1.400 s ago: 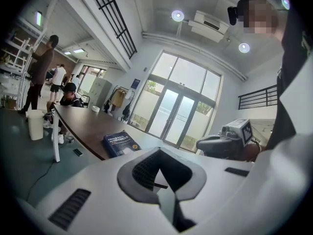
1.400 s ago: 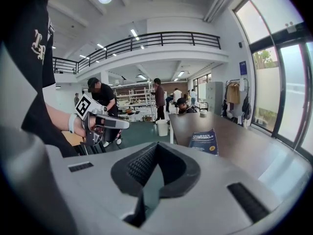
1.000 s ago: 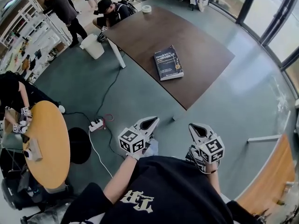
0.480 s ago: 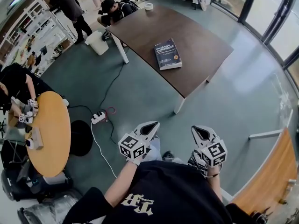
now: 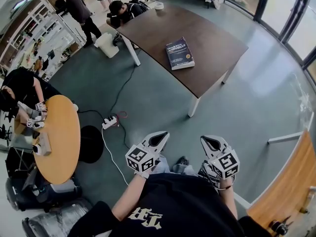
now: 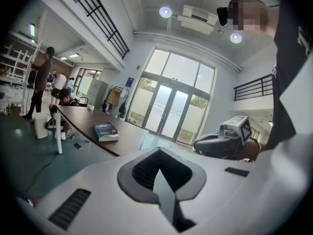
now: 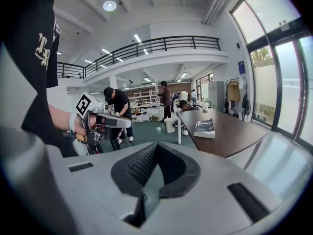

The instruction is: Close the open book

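Note:
A dark-covered book point(image 5: 179, 54) lies flat and closed on the brown table point(image 5: 212, 38), far ahead of me. It also shows small in the left gripper view, book point(image 6: 105, 131), and in the right gripper view, book point(image 7: 205, 128). My left gripper point(image 5: 158, 139) and right gripper point(image 5: 210, 143) hang close to my body over the floor, well short of the table. Both are shut with nothing between the jaws. The left gripper point(image 6: 158, 154) sees the right gripper point(image 6: 225, 141) beside it, and the right gripper point(image 7: 155, 150) sees the left gripper point(image 7: 105, 121).
A power strip point(image 5: 109, 123) with cables lies on the grey-green floor between me and the table. A round orange table point(image 5: 57, 142) with seated people and a black stool point(image 5: 91, 144) stand at left. A white bin point(image 5: 107, 44) and a tape roll point(image 5: 159, 6) are near the table's far end. A wooden bench point(image 5: 291, 181) curves at right.
The table and book have drifted slightly up and right in the head view as the viewpoint shifts. Both grippers keep the same place before my body, still shut.

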